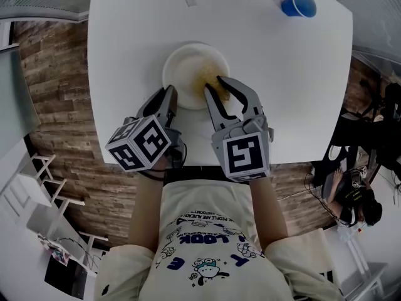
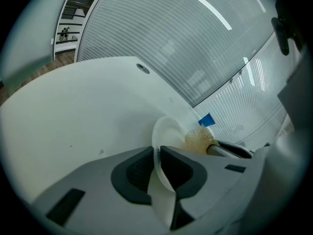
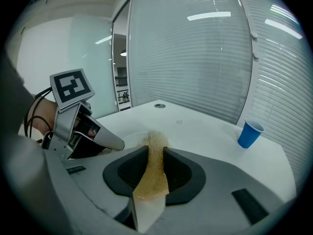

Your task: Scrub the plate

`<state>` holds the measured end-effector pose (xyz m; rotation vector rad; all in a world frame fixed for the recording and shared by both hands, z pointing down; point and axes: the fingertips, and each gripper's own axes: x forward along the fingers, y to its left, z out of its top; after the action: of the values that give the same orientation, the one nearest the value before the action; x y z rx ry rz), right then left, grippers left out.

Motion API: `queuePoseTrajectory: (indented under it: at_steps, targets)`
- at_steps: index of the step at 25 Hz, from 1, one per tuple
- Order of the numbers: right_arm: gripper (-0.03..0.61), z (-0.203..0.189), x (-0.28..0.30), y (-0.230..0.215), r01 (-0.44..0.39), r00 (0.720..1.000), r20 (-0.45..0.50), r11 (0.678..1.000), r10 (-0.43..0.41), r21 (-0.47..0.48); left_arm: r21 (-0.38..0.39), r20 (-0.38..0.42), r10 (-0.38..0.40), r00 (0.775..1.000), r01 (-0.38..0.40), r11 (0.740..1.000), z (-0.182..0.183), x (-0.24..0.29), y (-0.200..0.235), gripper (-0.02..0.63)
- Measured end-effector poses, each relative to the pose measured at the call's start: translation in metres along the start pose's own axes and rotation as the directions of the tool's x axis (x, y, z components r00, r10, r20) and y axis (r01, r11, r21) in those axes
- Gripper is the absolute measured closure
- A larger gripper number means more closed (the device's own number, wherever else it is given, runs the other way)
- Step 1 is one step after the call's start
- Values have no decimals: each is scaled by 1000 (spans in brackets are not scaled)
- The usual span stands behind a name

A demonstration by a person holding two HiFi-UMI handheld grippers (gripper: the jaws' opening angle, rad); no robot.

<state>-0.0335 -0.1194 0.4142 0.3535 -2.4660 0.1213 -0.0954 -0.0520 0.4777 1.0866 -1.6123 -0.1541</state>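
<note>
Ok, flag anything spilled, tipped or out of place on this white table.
Nothing stands out. The left gripper clamps the round white plate's near rim, the right gripper holds a yellow sponge on it, and the blue plastic cup stands upright, apart, near the white table's far corner. No spill shows.

The plate point(image 1: 183, 64) and table point(image 1: 125, 49) are white, sponge point(image 1: 207, 82) tan, cup point(image 1: 299, 5) blue.

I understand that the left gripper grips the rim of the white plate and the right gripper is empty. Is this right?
Not quite. The right gripper is not empty: it is shut on a yellowish sponge, as the right gripper view shows. The left gripper does grip the rim of the white plate.
</note>
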Motion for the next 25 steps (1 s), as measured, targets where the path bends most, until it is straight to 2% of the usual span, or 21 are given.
queuePoseTrajectory:
  at_steps: [3,16,25]
  targets:
    - [480,-1,0,-8,13,1000,-1,1000,-13,22,1,1,2,1000,-2,1000,0,1,0,545]
    - [480,8,2,-24,62,998,18,998,-62,-16,5,0,2,1000,-2,1000,-1,1,0,545]
    - [480,10,4,-18,51,999,11,999,-51,-8,33,16,31,999,-31,999,-1,2,0,534]
